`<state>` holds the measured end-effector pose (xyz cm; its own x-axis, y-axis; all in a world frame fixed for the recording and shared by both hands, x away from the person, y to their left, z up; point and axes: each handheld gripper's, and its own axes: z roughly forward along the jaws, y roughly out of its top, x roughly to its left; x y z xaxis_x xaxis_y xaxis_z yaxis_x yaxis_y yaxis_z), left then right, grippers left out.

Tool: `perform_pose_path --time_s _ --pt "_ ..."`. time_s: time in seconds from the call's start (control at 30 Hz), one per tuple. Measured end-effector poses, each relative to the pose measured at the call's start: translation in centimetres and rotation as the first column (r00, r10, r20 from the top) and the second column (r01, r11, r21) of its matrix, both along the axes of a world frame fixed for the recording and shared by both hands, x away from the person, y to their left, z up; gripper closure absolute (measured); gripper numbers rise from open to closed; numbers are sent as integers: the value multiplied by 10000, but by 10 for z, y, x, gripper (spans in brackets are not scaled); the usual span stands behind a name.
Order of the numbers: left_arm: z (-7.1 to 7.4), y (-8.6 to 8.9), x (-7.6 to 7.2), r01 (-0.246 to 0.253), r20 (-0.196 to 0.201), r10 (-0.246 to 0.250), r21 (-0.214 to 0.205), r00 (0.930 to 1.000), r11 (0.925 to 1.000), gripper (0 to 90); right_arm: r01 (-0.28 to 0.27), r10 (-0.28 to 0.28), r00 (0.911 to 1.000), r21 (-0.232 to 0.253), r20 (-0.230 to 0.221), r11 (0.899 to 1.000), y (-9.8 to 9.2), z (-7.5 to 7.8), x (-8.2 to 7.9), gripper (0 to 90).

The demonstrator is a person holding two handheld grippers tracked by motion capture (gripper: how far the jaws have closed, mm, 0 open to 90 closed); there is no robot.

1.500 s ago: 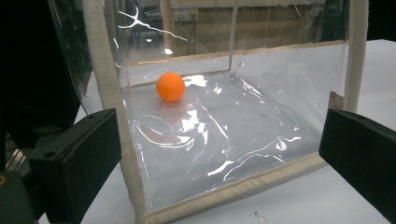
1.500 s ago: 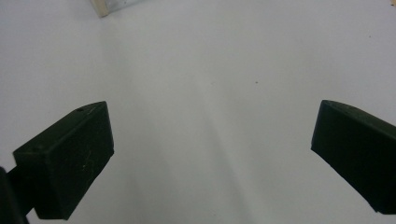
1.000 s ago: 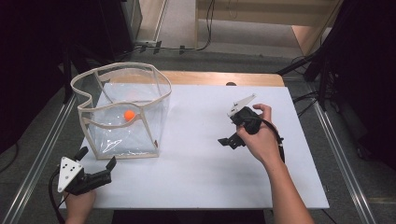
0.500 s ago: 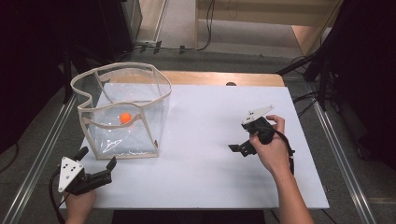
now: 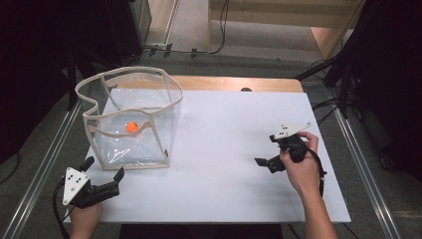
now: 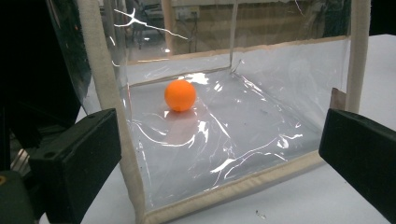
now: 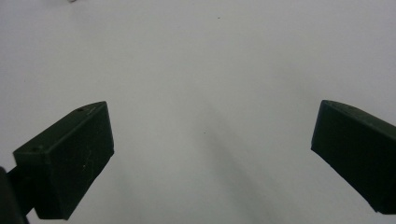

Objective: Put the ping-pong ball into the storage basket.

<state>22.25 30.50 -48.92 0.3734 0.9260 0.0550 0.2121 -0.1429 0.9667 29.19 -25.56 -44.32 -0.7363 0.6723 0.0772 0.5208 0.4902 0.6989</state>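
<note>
A clear bag (image 5: 130, 119) with cloth-trimmed edges is standing upright near the table's (image 5: 224, 129) far left corner, its mouth facing up, and an orange ball (image 5: 131, 127) is lying on its floor toward the far side. The middle of the white table is lying bare between the bag and the right edge. The left tool (image 5: 103, 175) is hovering at the near left corner, just in front of the bag, jaws spread wide and gripping nothing; in the left gripper view they are framing the bag's near corner (image 6: 140, 205) with the ball (image 6: 180, 95) beyond. The right tool (image 5: 266, 162) is hanging over bare table near the right edge, jaws wide apart and empty, pointing toward the left edge.
</note>
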Motion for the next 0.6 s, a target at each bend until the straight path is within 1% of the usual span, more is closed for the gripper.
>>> perform_pose_path --time_s 0.23,0.33,0.47,0.6 --pt "0 0 0 -5 -1 5 21 10000 10000 0 213 -225 9993 397 297 9990 -13 -8 -12 0" --pt "0 0 0 -6 2 6 39 10000 10000 0 244 -258 9992 462 304 9986 -16 -10 -15 0" --pt "0 0 -1 -17 -4 17 11 10000 10000 0 387 -416 9981 645 445 9972 -22 -15 -20 0" --pt "0 0 -1 -25 -4 25 29 10000 10000 0 396 -438 9976 784 535 9961 -26 -17 -23 0"
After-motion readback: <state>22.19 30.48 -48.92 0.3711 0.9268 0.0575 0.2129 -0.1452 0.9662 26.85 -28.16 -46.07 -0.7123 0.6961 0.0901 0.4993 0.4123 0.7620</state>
